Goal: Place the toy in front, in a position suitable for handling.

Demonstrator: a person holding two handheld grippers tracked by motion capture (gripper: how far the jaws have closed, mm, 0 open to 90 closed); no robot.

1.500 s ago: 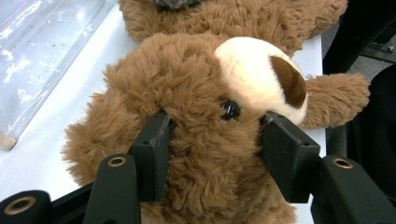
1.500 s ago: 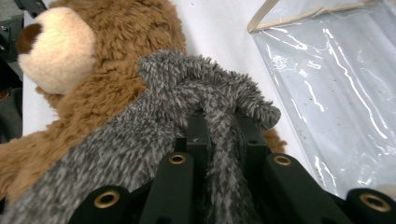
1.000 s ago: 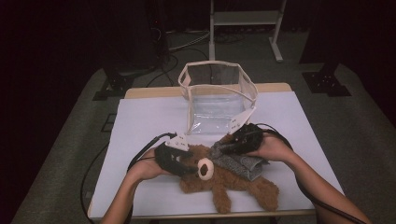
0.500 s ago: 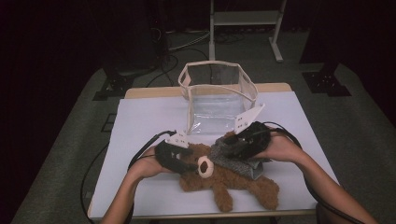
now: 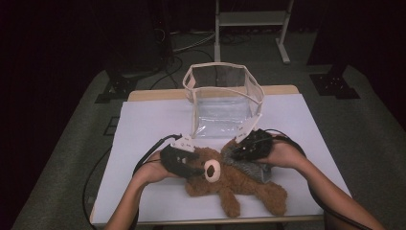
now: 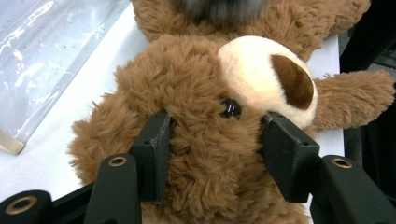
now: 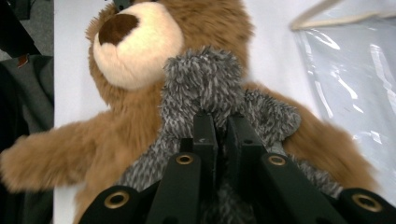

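A brown teddy bear [image 5: 239, 179] lies on its back on the white table [image 5: 143, 129], with a grey fuzzy garment [image 5: 253, 167] over its chest. My left gripper [image 5: 197, 168] is shut on the bear's head [image 6: 201, 93], one pad on each side near the black eye; its jaws have just closed a little further. My right gripper [image 5: 238, 152] comes in from the bear's other side. In the right gripper view its jaws [image 7: 219, 119] have just been closing and now pinch a fold of the grey garment [image 7: 201, 79] below the muzzle [image 7: 135, 46].
A clear plastic bag [image 5: 222, 103] with cream trim stands open just behind the bear, near the table's far edge; its wall shows in the left gripper view [image 6: 42, 60] and in the right gripper view [image 7: 355, 70]. Cables trail from both grippers. The floor around is dark.
The right gripper has dipped slightly toward the bear's chest and closed on the grey garment. The left gripper and the bear have stayed in place.
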